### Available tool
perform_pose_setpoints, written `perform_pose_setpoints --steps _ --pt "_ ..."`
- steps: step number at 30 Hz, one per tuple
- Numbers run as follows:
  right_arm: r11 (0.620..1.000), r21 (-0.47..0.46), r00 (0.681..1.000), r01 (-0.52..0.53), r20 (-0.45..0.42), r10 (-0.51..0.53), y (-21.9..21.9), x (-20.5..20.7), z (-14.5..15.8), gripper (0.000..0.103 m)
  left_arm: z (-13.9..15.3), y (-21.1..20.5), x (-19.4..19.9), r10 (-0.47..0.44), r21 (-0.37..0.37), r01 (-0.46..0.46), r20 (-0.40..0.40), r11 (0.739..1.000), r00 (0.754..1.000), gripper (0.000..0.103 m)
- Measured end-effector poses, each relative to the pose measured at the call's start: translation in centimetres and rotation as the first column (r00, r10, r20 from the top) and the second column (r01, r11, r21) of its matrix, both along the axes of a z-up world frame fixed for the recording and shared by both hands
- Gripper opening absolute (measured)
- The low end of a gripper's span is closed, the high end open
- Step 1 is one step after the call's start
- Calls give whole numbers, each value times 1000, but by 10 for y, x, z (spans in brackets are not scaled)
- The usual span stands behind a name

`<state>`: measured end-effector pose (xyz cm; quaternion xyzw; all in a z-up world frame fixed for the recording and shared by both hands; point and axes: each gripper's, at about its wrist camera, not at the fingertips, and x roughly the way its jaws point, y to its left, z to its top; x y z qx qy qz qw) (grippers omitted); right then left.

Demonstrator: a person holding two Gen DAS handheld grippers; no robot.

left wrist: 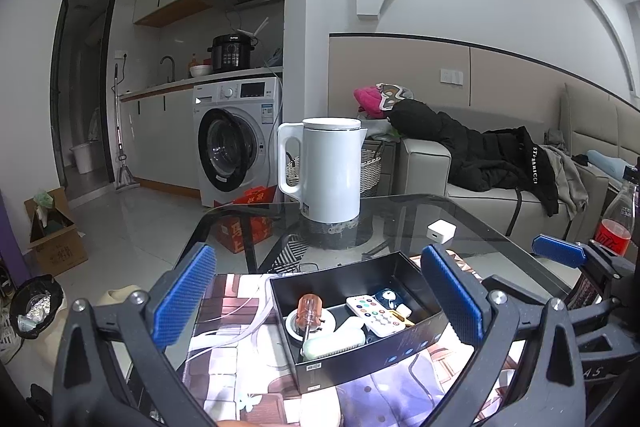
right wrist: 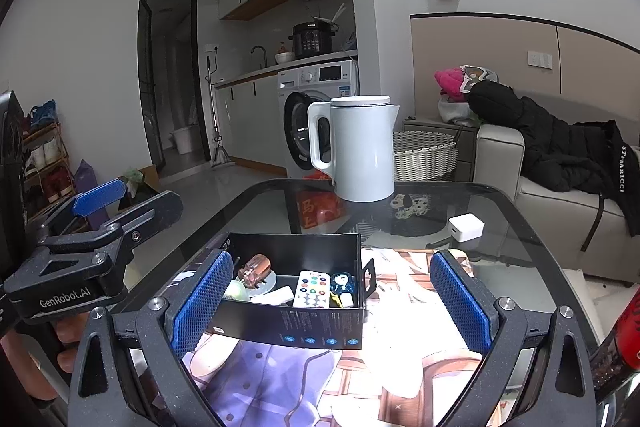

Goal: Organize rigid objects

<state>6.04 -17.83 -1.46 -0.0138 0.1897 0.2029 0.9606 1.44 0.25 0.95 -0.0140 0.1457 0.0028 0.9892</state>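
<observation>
A black open box sits on a printed mat on the glass table. Inside lie an orange-handled screwdriver, a white remote with coloured buttons, a tape roll, a pale green brush and a small blue-and-white figure. My left gripper is open and empty, its pads either side of the box. My right gripper is open and empty, just in front of the box; it also shows in the left wrist view.
A white kettle stands at the table's far side. A white charger cube lies to the right. A cola bottle stands at the right edge. A sofa with dark clothes lies beyond.
</observation>
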Motion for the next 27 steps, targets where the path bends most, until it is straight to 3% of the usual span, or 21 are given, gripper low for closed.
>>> perform_pose_setpoints --steps 27 --pt "1000 -18 1000 -17 -12 17 6 3 -5 101 1 0 0 14 3 -14 -3 1000 1000 103"
